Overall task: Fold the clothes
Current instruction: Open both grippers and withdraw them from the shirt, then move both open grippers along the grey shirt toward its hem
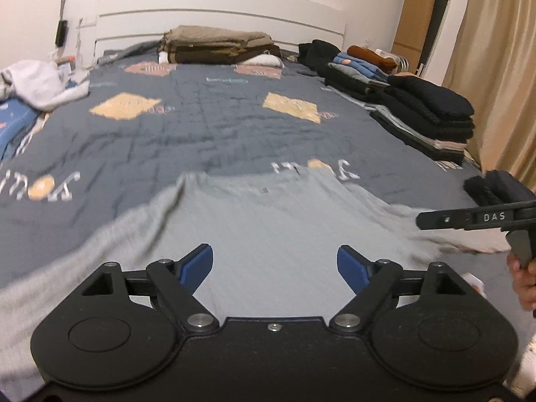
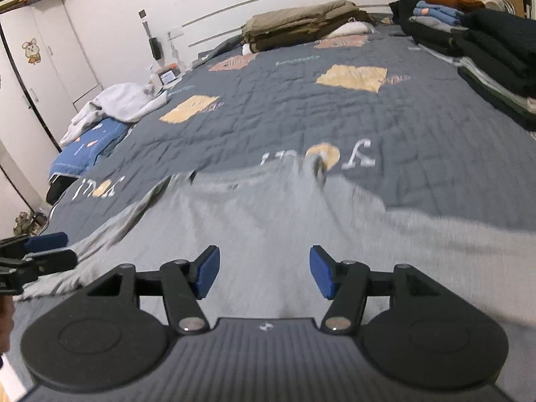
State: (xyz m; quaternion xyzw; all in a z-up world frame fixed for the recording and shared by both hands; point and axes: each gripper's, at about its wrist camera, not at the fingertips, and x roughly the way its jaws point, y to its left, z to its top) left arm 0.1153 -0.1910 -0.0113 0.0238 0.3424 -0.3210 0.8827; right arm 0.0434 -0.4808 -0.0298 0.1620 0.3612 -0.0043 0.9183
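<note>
The left gripper (image 1: 275,269) is matte black plastic with two round discs at its base, silver pivot bolts on its angled links and one small screw at the centre; its finger pads (image 1: 196,268) are blue. The right gripper (image 2: 264,273) has the same build with a ribbed grey centre plate; white letters "DAS" mark its side.

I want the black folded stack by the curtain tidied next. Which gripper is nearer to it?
Right. The right gripper reaches in just below the black stack; the left gripper sits further left, above the grey garment.
</note>
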